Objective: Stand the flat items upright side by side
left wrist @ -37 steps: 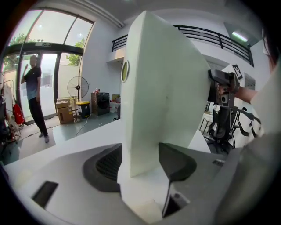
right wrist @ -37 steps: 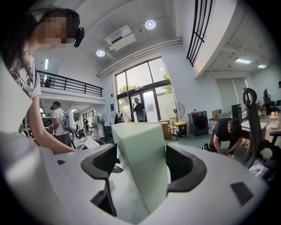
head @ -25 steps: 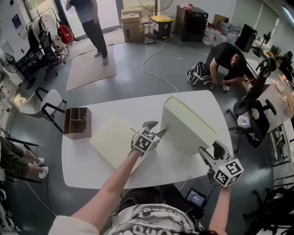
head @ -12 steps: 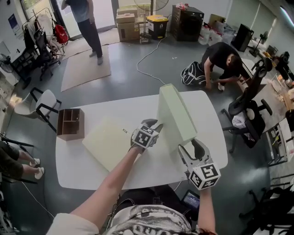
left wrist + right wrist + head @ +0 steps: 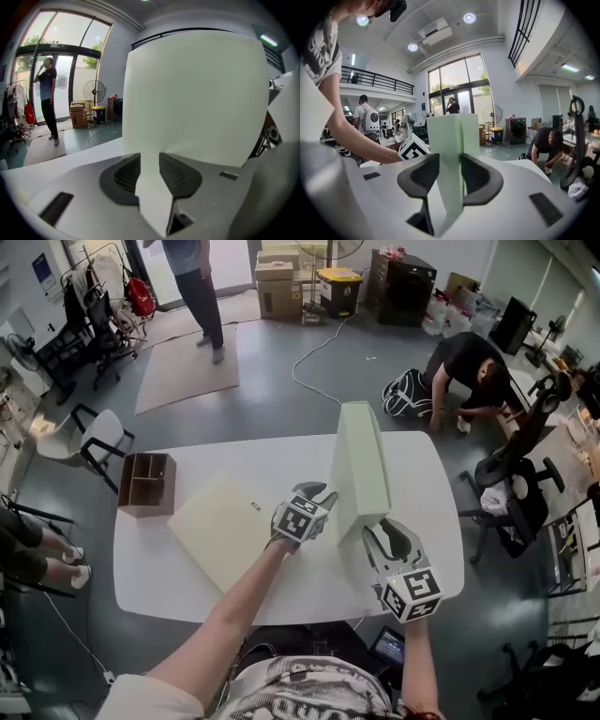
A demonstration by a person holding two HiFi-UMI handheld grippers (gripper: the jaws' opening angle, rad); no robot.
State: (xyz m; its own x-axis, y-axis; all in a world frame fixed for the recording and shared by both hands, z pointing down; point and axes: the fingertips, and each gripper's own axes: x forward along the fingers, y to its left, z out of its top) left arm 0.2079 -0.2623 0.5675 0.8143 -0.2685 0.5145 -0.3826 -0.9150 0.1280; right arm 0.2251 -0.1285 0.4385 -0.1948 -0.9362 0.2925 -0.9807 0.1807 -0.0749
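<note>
Nearest the person, the right gripper [image 5: 377, 534] sits at the 6 o'clock end of the upright panel [image 5: 361, 470], with its marker cube [image 5: 412, 592] trailing toward 5 o'clock. The head view leaves its fingertips unclear. The right gripper view shows both pads pressed on the panel's narrow near edge, the jaws having just been closing onto it.

Just beyond, at the panel's 8 o'clock, the left gripper [image 5: 317, 497] meets the long lower edge. Its own view shows the pale face filling the frame and the panel's edge clamped between the pads, which have also just been closing.

The panel stands on edge on the white table [image 5: 281, 460], running from 6 toward 12 o'clock. The flat panel [image 5: 220, 526] lies well apart at its 9 o'clock, and a wooden box [image 5: 147, 484] sits at 10 o'clock near the table's edge.

Beyond the table, only the head view shows a crouching person [image 5: 469, 367] at 2 o'clock and a standing person [image 5: 202, 282] at 11 o'clock.

A second ago the panel leaned toward 3 o'clock with its broad face showing. The right gripper was then clear of it, at the table's 5 o'clock corner.
</note>
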